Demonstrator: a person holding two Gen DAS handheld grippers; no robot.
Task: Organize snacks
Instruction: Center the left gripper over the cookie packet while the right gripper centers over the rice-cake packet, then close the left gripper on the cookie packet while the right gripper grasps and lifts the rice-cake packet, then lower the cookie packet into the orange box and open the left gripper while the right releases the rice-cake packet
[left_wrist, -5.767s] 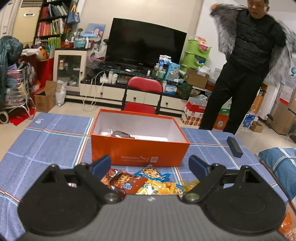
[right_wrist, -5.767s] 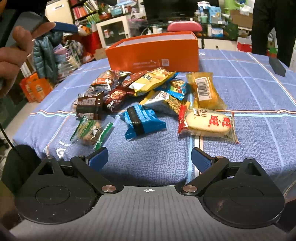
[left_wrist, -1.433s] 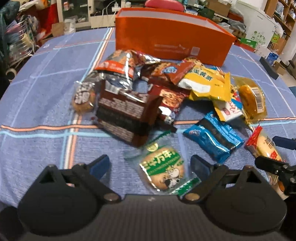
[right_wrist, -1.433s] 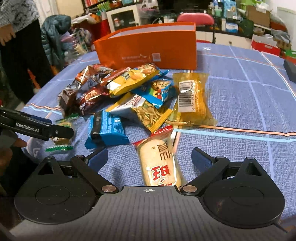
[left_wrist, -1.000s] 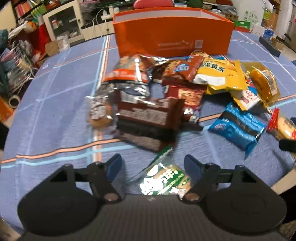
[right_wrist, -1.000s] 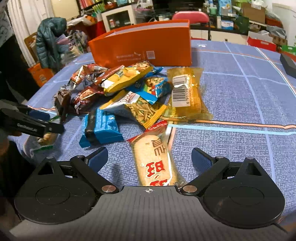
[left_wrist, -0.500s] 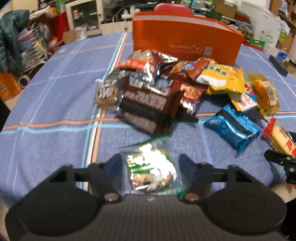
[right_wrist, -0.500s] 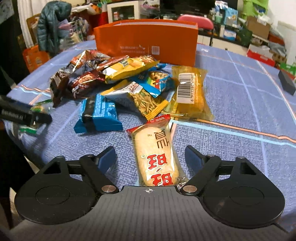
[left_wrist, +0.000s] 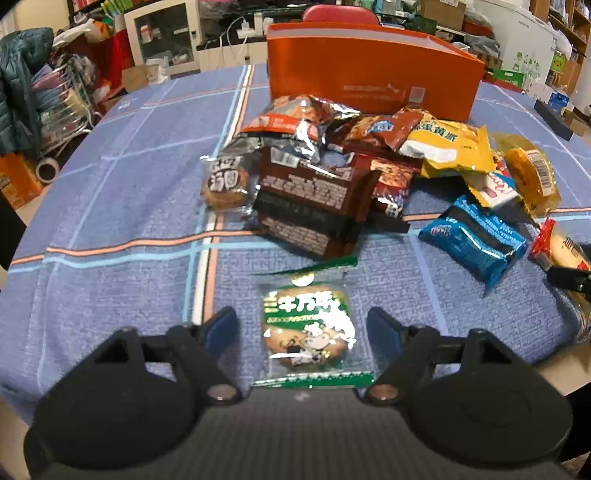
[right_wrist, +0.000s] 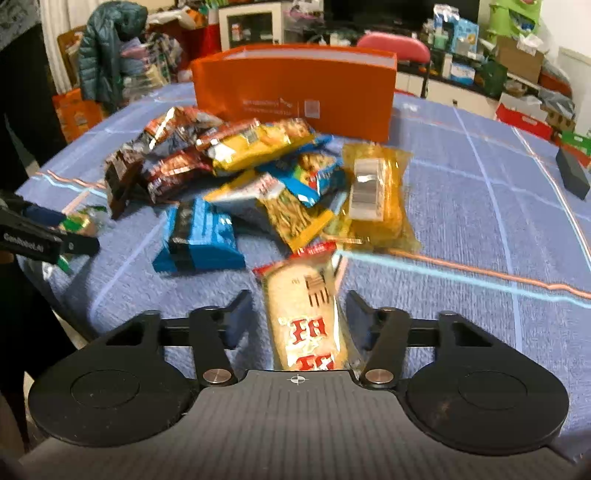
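Note:
A pile of snack packets (left_wrist: 332, 173) lies on the blue plaid tablecloth in front of an orange box (left_wrist: 369, 70). My left gripper (left_wrist: 303, 326) is open, its fingers on either side of a green-and-clear cookie packet (left_wrist: 308, 328) on the cloth. My right gripper (right_wrist: 299, 314) is partly closed around a red-and-cream rice cracker packet (right_wrist: 306, 317); the right finger is close to it, the left finger stands a little apart. The orange box (right_wrist: 295, 88) stands behind the pile in the right wrist view too.
A blue wafer packet (right_wrist: 199, 236), yellow packets (right_wrist: 373, 195) and brown chocolate packets (left_wrist: 310, 206) lie in the pile. A black block (right_wrist: 570, 173) rests at the far right. The table edge runs close below both grippers. A red chair (right_wrist: 393, 44) stands behind the box.
Both grippers have narrowed around their packets. The right jaws have closed in much further on the rice cracker packet. The left gripper has centred on the green cookie packet.

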